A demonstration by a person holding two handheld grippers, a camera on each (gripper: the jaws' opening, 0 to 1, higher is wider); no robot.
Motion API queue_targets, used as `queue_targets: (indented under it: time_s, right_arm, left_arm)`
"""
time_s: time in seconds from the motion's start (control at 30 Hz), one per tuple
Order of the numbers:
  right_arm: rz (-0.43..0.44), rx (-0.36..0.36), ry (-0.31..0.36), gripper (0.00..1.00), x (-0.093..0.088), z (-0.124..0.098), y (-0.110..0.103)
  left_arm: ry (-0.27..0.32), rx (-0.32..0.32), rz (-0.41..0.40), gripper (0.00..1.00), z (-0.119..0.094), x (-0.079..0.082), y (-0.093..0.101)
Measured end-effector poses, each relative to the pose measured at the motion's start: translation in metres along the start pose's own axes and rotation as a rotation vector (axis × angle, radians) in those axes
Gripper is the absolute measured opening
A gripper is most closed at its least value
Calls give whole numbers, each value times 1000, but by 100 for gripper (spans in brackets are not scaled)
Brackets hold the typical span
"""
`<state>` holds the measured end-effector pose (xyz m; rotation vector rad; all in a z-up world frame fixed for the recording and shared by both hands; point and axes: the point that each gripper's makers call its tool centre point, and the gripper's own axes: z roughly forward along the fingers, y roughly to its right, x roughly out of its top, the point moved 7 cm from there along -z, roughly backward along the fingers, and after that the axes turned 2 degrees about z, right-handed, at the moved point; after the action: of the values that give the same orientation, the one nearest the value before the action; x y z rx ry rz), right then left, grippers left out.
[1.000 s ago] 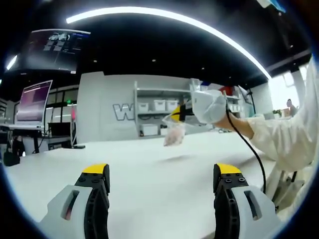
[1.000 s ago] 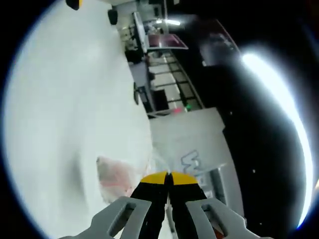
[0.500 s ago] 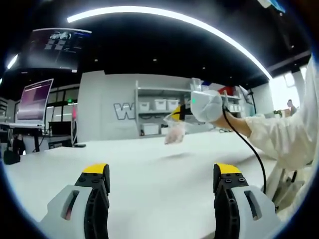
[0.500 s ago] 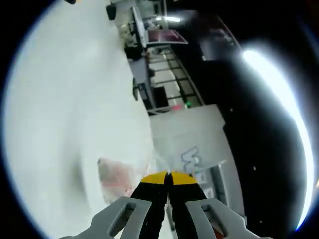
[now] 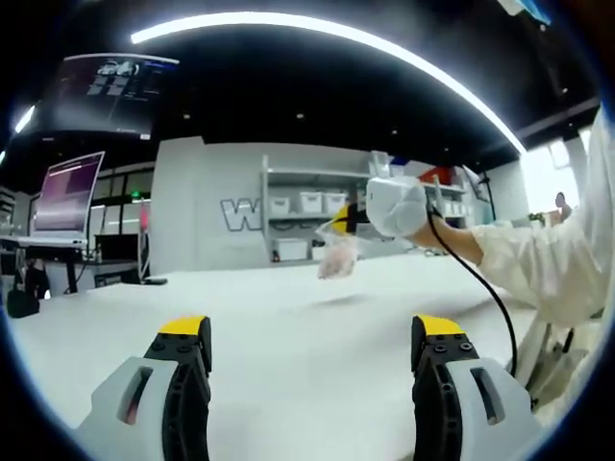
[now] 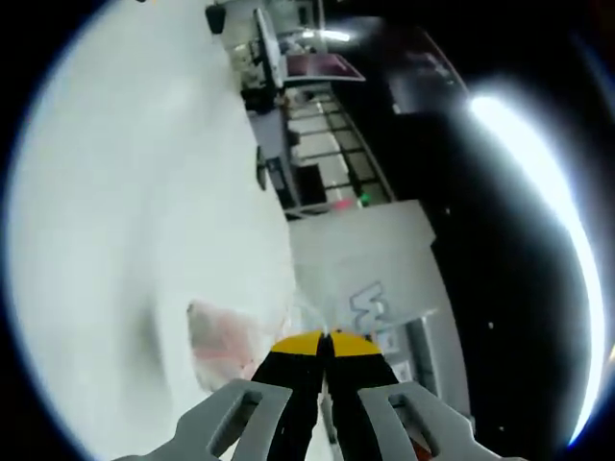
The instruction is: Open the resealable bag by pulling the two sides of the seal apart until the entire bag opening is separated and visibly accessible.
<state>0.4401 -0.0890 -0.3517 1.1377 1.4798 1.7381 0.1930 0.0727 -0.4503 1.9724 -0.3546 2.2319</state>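
because the bag (image 5: 336, 257) has to be pulled apart from two sides, we hold it up off the table (image 5: 288, 336) rather than leaving it lying flat, so that it hangs free and its second lip can be reached. in the left gripper view it dangles from the right hand-held gripper (image 5: 348, 219), well above the white surface and well apart from our left jaws. it looks like a small clear pouch with something pale pink inside; the seal line itself is too small to make out there.

in the right gripper view the right hand-held gripper (image 6: 325, 343) has its yellow-tipped jaws pressed together with no gap showing, pinching the top of the bag (image 6: 223, 341), whose body hangs out to one side of the jaws over the table (image 6: 115, 192). we judge this pinch is on one edge near the seal, though we cannot tell whether it holds one lip or both.

the left hand-held gripper (image 5: 315, 341) sits low over the table with its jaws spread wide and nothing between them, which fits a hand made ready to come in and take the opposite lip. we judge the opening is not yet begun: the bag looks closed and only one gripper is on it. the next move calls for a careful approach, since the thin film may swing or slip.
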Motion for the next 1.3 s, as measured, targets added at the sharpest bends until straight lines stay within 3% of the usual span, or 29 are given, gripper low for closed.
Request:
queue_targets:
  time_s: [1.3]
  right_arm:
    - [9, 11, -44, 0, -14, 32, 6]
  left_arm:
    - [-8, 15, -6, 85, 1, -3, -9]
